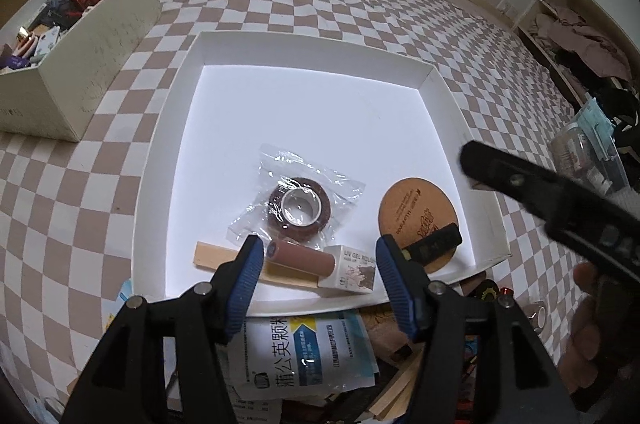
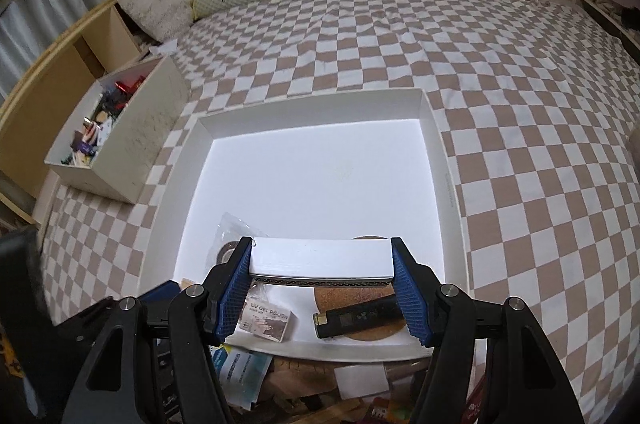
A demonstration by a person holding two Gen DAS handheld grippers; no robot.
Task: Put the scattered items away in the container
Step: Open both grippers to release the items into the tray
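Right tongs (image 2: pixel 322 266) clamped on a white box (image 2: pixel 320 258), held above near edge of white tray (image 2: pixel 440 159) on checkered bed (image 2: pixel 520 103). Left tongs (image 1: pixel 318 256) parted, gripping nothing, above pink tube (image 1: pixel 300 258) lying in tray.

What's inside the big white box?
In the white box: bagged tape, a brown tube, a wood strip, a gel polish box, and a cork coaster under a black lighter. The coaster's covered part stays hidden.
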